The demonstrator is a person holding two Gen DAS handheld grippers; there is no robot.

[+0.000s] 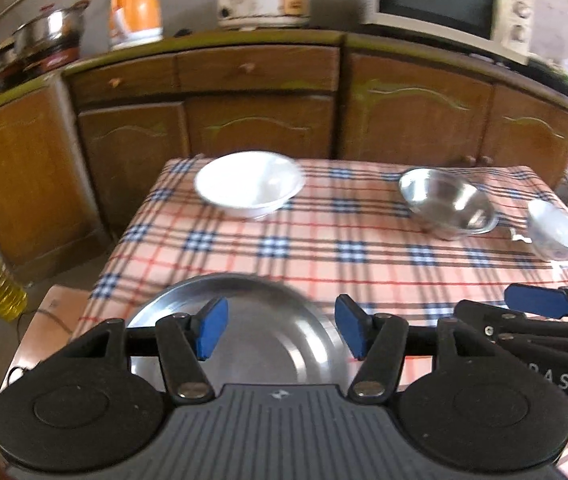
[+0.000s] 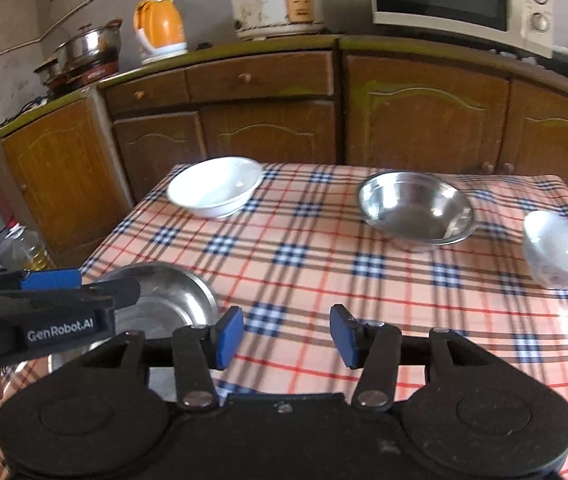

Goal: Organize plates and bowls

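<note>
Steel plate [image 1: 259, 344] sits at the table's [image 2: 324, 264] near-left corner; both the left gripper [image 1: 280, 327] and right gripper [image 2: 287, 335] hang half-open, empty. Next, probably the steel bowl [image 2: 416, 210].

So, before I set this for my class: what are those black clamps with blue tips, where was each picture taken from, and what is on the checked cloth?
There is no robot here. A person holds a hand-held gripper in each hand, and each carries a wide-angle camera looking along its two fingers. One picture comes from the left gripper, the other from the right gripper. Each also shows in the other's view, at the edge.

Both stand open with nothing between the blue pads.

On the table with the checked tablecloth lie a white bowl, a steel bowl, a small white bowl tilted on its side, and a shallow steel plate at the near edge, under the left gripper.

Behind is a wooden cabinet with kitchen appliances on top.
</note>
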